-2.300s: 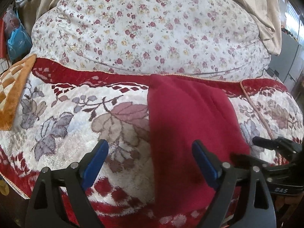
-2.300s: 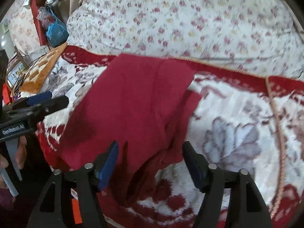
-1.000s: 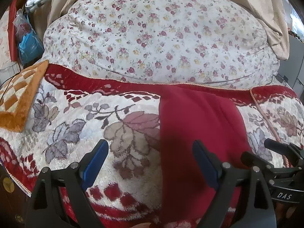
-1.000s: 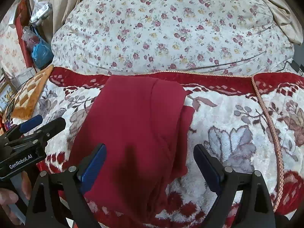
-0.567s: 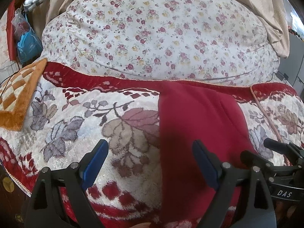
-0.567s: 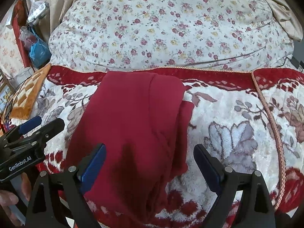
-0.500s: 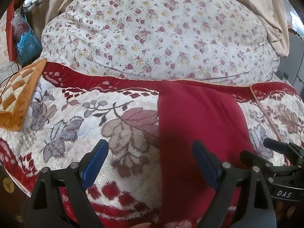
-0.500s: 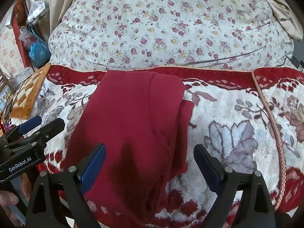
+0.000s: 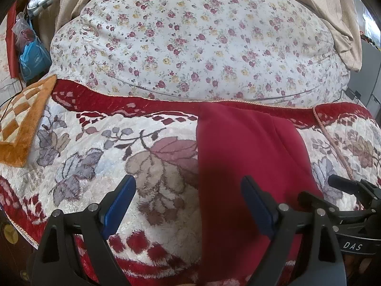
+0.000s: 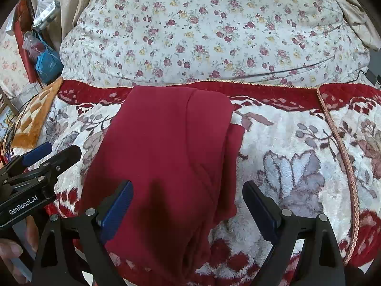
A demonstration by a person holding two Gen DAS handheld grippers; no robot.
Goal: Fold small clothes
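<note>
A dark red garment lies folded lengthwise on the plush flowered blanket, its near end hanging toward the bed's front edge. In the left wrist view the red garment runs up the right half. My left gripper stands open above the blanket, its right finger over the garment's left part, nothing between the pads. My right gripper is open too, held above the garment's near end without touching it. Each gripper shows at the other view's edge: the right one, the left one.
A big white duvet with small roses bulges behind the blanket. An orange checked cushion lies at the left. Blue and clear bags hang at the far left. A beige curtain hangs at the upper right. A hand holds the left gripper.
Since 2.3 s ago both grippers have drawn back and the right one has gone from narrow to wide open. Over the last second nothing has visibly moved.
</note>
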